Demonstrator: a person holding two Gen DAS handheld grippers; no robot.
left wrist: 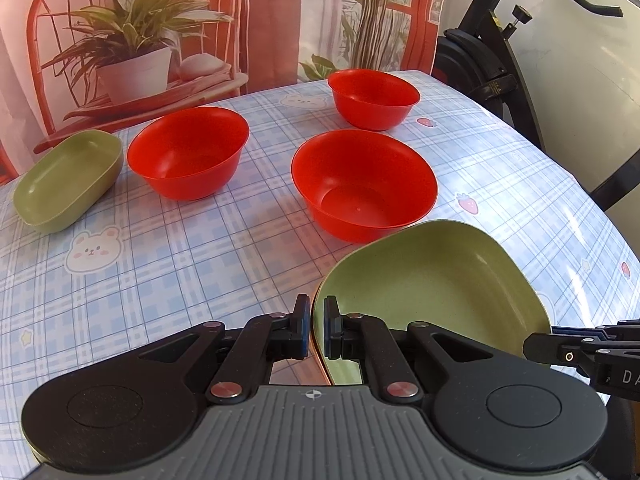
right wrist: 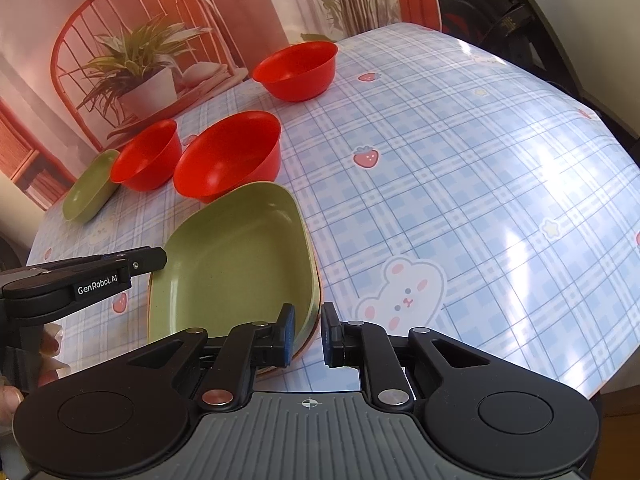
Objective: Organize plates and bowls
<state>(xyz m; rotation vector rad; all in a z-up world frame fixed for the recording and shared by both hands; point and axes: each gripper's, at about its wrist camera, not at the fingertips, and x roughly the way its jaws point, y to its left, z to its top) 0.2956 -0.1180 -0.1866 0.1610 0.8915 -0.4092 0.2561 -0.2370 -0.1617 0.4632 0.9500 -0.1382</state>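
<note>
A green plate (left wrist: 436, 276) lies near the table's front, with a second rim stacked under it. My left gripper (left wrist: 317, 328) is shut on its left rim. My right gripper (right wrist: 307, 334) straddles the plate's (right wrist: 240, 256) right rim with a small gap, so it is open. Three red bowls stand beyond: one just behind the plate (left wrist: 362, 184), one at left (left wrist: 186, 152), one at the back (left wrist: 374, 98). A second green plate (left wrist: 66, 180) sits at the far left. The left gripper's fingers (right wrist: 136, 260) show from the side in the right wrist view.
The table (right wrist: 460, 184) has a blue plaid cloth with bunny and strawberry prints. A printed backdrop with a chair and plant (left wrist: 132, 40) hangs behind it. An exercise bike (left wrist: 488, 64) stands at the back right.
</note>
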